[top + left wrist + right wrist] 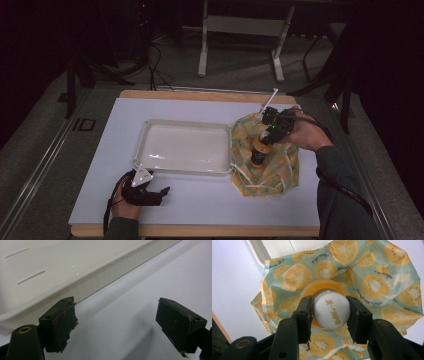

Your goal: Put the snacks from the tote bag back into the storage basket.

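Note:
A small orange bottle (259, 151) with a white cap (331, 312) stands upright on a fruit-print cloth bag (277, 165) at the table's right. My right gripper (269, 131) comes down on it from above. In the right gripper view both black jaws press the sides of the white cap, so my right gripper (330, 312) is shut on the bottle. My left gripper (159, 192) rests near the table's front left edge, just in front of the white tray (146, 131). Its jaws stand wide apart over bare table, so my left gripper (116, 322) is open and holds nothing.
The white tray (110, 270) lies in the middle of the white table top, with its near wall close to my left gripper. A white stick (268, 102) juts up behind the bag. Chair and table legs stand on the floor beyond the table.

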The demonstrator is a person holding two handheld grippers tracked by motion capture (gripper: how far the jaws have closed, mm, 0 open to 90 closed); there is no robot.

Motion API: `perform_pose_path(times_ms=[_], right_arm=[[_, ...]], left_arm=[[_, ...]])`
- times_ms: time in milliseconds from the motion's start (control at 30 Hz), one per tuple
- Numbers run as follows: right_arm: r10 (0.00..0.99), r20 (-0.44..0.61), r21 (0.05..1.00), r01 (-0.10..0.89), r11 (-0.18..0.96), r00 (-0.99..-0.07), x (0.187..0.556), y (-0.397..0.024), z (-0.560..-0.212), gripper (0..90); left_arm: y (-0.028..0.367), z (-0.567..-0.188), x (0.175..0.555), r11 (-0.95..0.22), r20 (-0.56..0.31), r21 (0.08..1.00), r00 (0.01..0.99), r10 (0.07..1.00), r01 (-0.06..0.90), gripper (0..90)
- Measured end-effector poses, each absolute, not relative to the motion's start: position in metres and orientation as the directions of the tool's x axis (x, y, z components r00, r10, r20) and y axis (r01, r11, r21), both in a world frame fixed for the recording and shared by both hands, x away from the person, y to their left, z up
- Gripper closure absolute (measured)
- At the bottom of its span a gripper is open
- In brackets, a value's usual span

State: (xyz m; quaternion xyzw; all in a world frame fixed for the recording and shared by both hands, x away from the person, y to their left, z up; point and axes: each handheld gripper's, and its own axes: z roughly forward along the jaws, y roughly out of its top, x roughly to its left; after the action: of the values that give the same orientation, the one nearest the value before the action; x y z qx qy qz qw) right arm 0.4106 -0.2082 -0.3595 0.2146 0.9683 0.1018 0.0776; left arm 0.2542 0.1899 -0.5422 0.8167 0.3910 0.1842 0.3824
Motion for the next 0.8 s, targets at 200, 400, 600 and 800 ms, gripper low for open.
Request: perform_pose_path(times_ms=[200, 400, 600, 800], right_arm=[[0.42, -0.104, 0.229, 0.389, 0.892, -0.901, 0.408, -0.207, -0.359, 58.8], [0.415, -0.1, 0.224, 0.386, 0.895, -0.904, 0.407, -0.21, -0.358, 58.9], [0.411, -0.104, 0.222, 0.382, 0.897, -0.905, 0.406, -0.21, -0.354, 58.9], [0.407, -0.115, 0.219, 0.377, 0.9, -0.906, 0.405, -0.21, -0.348, 58.9]], left_arm=[[0.19, -0.542, 0.254, -0.401, 0.002, 0.769, 0.626, 0.78, 0.498, 16.7], [0.19, -0.542, 0.254, -0.402, 0.003, 0.769, 0.626, 0.78, 0.497, 16.7], [0.19, -0.542, 0.254, -0.403, 0.004, 0.769, 0.626, 0.78, 0.496, 16.7], [0.19, -0.542, 0.254, -0.402, 0.003, 0.769, 0.626, 0.779, 0.497, 16.7]])
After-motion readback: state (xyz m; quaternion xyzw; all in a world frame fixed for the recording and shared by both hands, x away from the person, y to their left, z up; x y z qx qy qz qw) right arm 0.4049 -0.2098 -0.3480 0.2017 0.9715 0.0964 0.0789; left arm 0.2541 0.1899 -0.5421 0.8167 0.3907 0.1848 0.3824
